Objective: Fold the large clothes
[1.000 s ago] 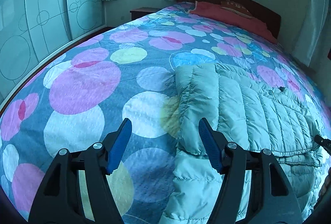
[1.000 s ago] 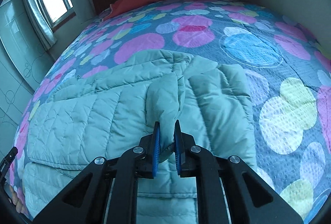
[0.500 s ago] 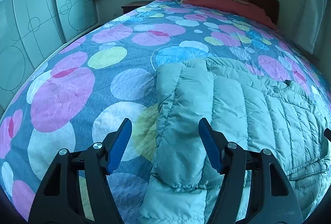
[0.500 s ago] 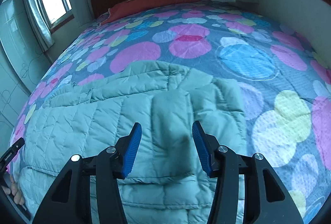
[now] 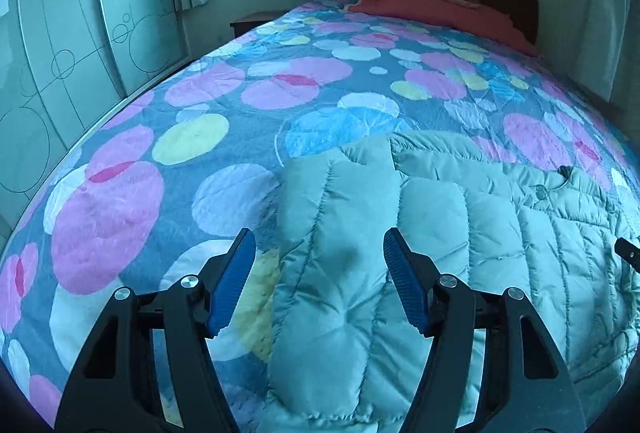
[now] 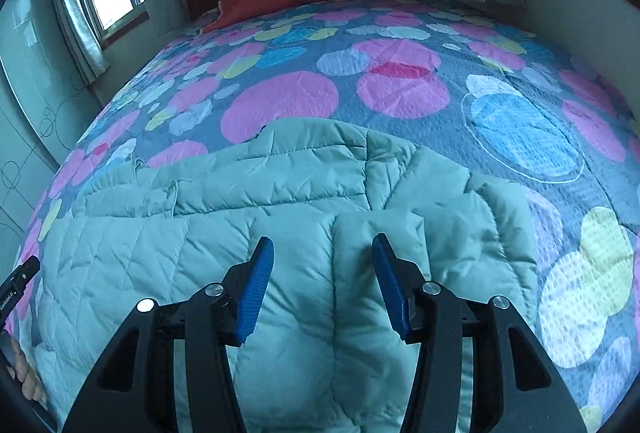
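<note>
Resting spot: pale green puffer jacket (image 5: 460,233) spread on the spotted bedspread (image 5: 200,105), under both tongs.
Left gripper (image 5: 319,281): released, fingers astride a sleeve.
Right gripper (image 6: 322,283): released, gripping nothing.

left gripper (image 5: 319,265) | right gripper (image 6: 322,269) | black frames | blue ribbed pads | silver screws

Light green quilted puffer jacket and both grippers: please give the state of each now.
Light green quilted puffer jacket: lying on the circle-patterned bedspread, sleeve folded over its body.
Left gripper: open, holding nothing.
Right gripper: open, above the jacket, holding nothing.
</note>
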The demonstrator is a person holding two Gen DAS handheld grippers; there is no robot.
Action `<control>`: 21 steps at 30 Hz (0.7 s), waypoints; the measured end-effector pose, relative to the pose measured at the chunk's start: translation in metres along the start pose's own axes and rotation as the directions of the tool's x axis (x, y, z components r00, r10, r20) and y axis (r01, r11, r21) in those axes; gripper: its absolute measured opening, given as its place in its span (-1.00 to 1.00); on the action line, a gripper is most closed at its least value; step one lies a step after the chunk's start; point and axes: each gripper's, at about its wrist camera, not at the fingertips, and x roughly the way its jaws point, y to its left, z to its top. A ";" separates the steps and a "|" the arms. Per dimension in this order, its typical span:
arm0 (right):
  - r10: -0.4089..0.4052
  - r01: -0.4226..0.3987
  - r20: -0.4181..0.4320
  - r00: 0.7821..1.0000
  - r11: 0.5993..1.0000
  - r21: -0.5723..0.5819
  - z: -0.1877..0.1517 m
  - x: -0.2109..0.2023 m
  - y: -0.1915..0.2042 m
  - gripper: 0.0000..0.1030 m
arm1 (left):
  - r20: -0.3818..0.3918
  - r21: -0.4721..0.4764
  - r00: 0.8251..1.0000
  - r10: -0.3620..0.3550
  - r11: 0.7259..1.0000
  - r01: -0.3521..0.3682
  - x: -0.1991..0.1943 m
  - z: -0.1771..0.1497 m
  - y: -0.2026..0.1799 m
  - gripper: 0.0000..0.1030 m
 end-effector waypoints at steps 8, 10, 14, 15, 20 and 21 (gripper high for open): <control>-0.018 0.017 -0.027 0.999 0.999 -0.038 -0.008 -0.001 0.007 0.13 | -0.025 -0.045 0.999 -0.031 0.999 0.030 0.002 -0.007 0.008 0.31; -0.032 0.032 0.000 0.999 0.998 -0.051 -0.019 -0.019 0.005 0.13 | 0.007 -0.039 1.000 -0.031 0.999 0.031 -0.009 -0.014 0.011 0.31; -0.051 0.049 -0.056 0.997 0.998 -0.044 -0.047 -0.014 -0.014 0.19 | -0.085 -0.045 0.996 -0.005 0.999 0.001 0.016 -0.029 0.021 0.36; -0.034 0.031 -0.054 0.998 0.999 -0.040 -0.051 -0.009 -0.018 0.20 | -0.102 -0.068 0.994 -0.027 0.997 0.020 0.021 -0.031 0.024 0.37; -0.007 0.007 -0.038 0.999 1.000 -0.018 -0.050 -0.033 -0.020 0.20 | -0.081 -0.112 0.996 -0.040 0.993 0.031 -0.004 -0.031 0.034 0.37; -0.009 0.008 -0.031 0.999 1.000 -0.015 -0.052 -0.041 -0.021 0.20 | -0.071 -0.123 0.996 -0.046 0.992 0.037 -0.012 -0.033 0.039 0.37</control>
